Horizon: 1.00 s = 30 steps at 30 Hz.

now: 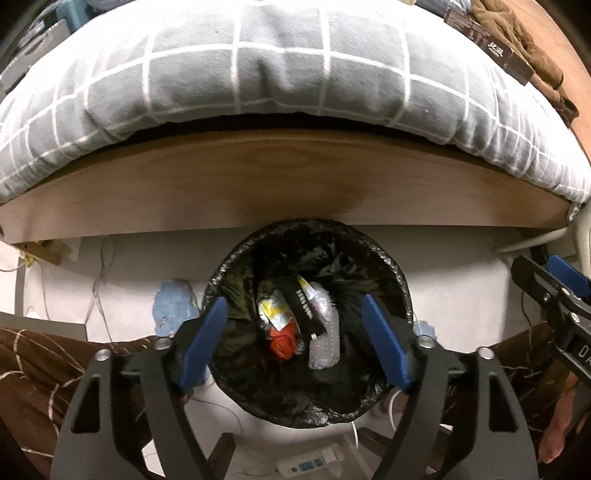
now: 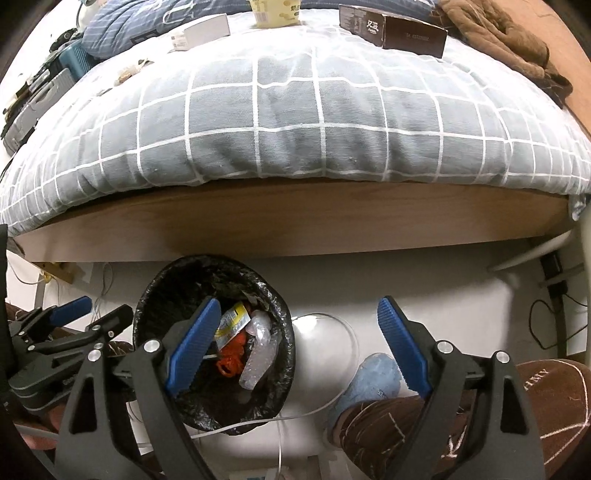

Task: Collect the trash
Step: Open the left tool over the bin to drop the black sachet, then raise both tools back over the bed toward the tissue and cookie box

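A round bin with a black liner (image 1: 229,266) stands on the pale floor against the bed frame. Inside lie a yellow-white wrapper (image 1: 273,312), an orange-red bag (image 1: 282,343), a black strip (image 1: 304,306) and clear bubble wrap (image 1: 325,347). My left gripper (image 1: 293,301) hangs straight over the bin, open, with nothing between its blue pads. My right gripper (image 2: 299,301) is open and empty too. Its left pad is over the bin (image 2: 162,273); its right pad is over bare floor. Each gripper shows at the edge of the other's view: right gripper (image 1: 535,264), left gripper (image 2: 107,306).
A bed with a grey checked duvet (image 2: 295,110) and wooden frame (image 2: 295,221) fills the upper half. On it lie a brown box (image 2: 395,29), a cup (image 2: 275,13) and a white box (image 2: 207,27). A person's blue slipper (image 2: 373,380) and brown trousers stand beside the bin. White cables cross the floor.
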Available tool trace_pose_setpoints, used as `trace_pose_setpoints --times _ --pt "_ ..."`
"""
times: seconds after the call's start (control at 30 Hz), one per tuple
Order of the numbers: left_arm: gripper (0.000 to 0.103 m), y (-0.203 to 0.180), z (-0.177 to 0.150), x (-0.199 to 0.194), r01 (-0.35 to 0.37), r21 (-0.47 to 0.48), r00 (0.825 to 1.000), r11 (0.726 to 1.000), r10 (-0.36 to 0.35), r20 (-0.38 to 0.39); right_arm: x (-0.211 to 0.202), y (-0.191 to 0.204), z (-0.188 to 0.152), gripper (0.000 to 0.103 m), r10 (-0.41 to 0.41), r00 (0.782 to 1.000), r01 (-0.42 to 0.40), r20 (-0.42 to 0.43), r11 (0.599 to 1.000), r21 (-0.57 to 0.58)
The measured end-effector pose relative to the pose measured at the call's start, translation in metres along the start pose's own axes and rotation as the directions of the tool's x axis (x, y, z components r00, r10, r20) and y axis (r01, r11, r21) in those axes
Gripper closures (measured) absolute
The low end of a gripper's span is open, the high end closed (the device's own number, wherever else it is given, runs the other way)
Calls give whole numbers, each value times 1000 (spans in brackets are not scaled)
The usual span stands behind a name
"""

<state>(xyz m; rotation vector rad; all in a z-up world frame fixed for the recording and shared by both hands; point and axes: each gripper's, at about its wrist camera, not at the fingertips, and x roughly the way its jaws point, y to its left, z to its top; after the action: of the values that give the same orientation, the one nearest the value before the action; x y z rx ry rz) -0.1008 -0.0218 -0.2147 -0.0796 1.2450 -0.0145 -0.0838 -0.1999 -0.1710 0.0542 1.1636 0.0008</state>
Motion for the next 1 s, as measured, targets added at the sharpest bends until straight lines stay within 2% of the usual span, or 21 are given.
trace_pose_setpoints --times 0.07,0.23,0.47,0.6,1.0 --pt "15 3 3 -5 -11 -2 1000 1000 11 19 0 2 1 20 2 1000 -2 3 1000 2" --pt "6 8 10 -24 -11 -15 998 1000 12 61 -11 6 8 20 7 1000 -7 29 1000 -13" --pt "6 18 19 -53 3 -44 994 999 2 111 -39 11 26 20 19 995 -14 103 999 -50" --pt "6 21 27 -74 -5 -48 988 999 12 154 -51 8 36 12 12 988 -3 152 998 -56" --pt "6 22 69 -108 -20 -36 970 999 28 240 -64 1 74 8 6 980 4 200 999 -49"
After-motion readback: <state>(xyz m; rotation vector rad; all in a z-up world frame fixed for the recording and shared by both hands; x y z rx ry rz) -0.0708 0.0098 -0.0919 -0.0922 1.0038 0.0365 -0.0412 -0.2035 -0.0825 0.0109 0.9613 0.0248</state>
